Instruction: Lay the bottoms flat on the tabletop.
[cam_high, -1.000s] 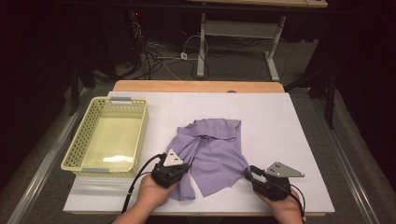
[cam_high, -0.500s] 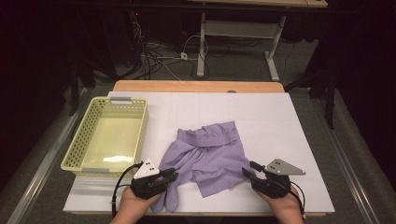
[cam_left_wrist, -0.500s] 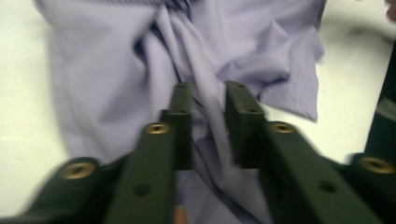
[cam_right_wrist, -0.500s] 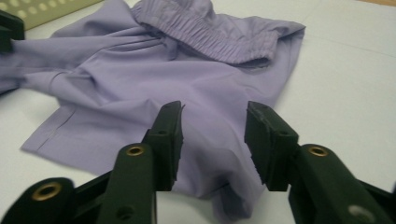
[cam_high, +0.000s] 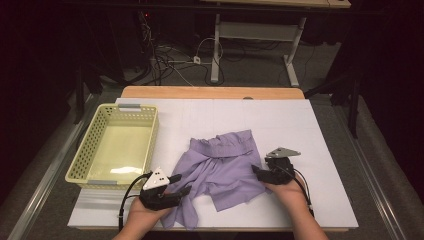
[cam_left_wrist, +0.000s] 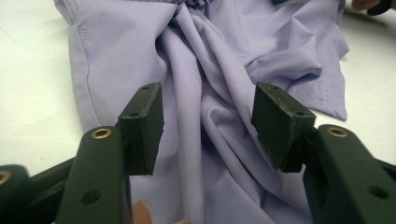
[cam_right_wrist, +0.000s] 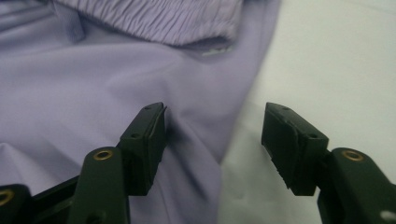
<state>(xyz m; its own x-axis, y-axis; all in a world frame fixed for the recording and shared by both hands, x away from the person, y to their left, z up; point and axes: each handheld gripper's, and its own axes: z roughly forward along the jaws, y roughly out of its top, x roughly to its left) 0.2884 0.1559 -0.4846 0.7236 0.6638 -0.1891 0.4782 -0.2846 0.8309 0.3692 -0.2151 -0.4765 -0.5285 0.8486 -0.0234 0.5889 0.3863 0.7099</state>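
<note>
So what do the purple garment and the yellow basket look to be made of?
Purple garment: thin, smooth woven cloth with a matte to faint sheen; it drapes in soft folds and has a gathered elastic band. Yellow basket: looks like moulded plastic, pale and slightly glossy, with rows of holes through its walls.

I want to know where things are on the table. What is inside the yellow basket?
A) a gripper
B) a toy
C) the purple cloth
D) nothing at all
D: in the high view the yellow basket shows only its bare bottom, while the purple cloth lies crumpled on the white table to the right of it.
</note>
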